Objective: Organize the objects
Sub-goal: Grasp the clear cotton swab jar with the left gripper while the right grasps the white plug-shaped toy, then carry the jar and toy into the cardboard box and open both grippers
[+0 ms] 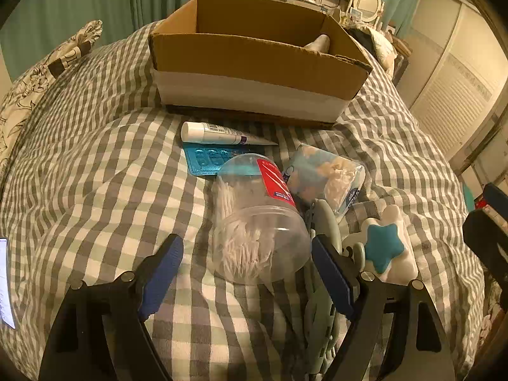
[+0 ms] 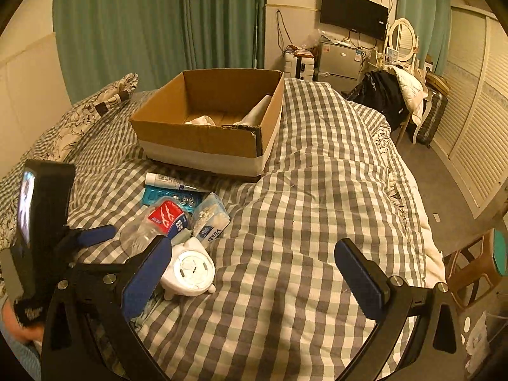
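A clear cotton-swab jar (image 1: pixel 257 222) with a red label lies on its side on the checked bedspread. My left gripper (image 1: pixel 247 273) is open, its blue pads on either side of the jar's near end, apart from it. Behind the jar lie a white tube (image 1: pixel 219 135), a blue blister pack (image 1: pixel 206 158) and a tissue pack (image 1: pixel 327 177). A white alarm clock with a blue star (image 1: pixel 385 247) lies right of the jar. A cardboard box (image 1: pixel 254 63) stands behind. My right gripper (image 2: pixel 254 270) is open and empty over the bedspread, right of the clock (image 2: pixel 190 270) and jar (image 2: pixel 152 222).
The box (image 2: pixel 206 139) holds a white cloth (image 2: pixel 201 120) and a pale tube-like item (image 2: pixel 257 111). A floral pillow (image 2: pixel 95 108) lies at the left. A pale green item (image 1: pixel 324 285) lies under the left gripper's right finger. A stool (image 2: pixel 476 260) stands right of the bed.
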Tool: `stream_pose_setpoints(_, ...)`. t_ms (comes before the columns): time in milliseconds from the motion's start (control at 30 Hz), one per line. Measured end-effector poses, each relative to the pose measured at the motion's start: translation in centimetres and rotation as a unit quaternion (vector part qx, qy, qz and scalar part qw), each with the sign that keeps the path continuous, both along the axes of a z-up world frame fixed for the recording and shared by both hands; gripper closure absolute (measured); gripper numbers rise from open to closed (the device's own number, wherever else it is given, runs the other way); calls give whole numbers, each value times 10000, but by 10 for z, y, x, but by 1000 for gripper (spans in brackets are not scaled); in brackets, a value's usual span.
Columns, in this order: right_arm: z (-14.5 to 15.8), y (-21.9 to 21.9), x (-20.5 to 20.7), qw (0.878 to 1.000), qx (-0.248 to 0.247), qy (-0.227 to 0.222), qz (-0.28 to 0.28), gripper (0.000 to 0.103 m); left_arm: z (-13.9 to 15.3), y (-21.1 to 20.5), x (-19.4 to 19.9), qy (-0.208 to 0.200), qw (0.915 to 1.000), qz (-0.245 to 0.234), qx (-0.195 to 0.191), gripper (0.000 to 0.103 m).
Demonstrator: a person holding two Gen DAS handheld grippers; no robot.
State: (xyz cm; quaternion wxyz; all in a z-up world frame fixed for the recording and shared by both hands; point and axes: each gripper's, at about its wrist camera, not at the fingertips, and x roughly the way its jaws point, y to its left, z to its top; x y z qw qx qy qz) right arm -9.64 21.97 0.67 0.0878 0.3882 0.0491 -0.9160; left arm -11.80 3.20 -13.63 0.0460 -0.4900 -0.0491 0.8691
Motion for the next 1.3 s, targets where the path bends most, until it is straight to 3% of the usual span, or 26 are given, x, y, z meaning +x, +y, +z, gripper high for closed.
stream_pose_setpoints(67,0,-1,1,10000,37,-28,-3,0,2,1,5,16,9997,-177,180,38)
stream_pose_setpoints(700,-36,-38,-15,9957,-133,-820,411,3,48,-44,50,565,9981,48,229,39)
stream_pose_setpoints(833,-45,-53,-17,9933,-64,-945,667,20,49,-46,52,582,9981,34,212,39)
stream_pose_setpoints(933,-48,-59,-17,9919,-22,-996,786,48,50,-48,55,608,9979,52,215,39)
stream_pose_setpoints(1300,-6,-53,15,9961,57,-344,808,50,74,-46,75,925,9955,108,178,39)
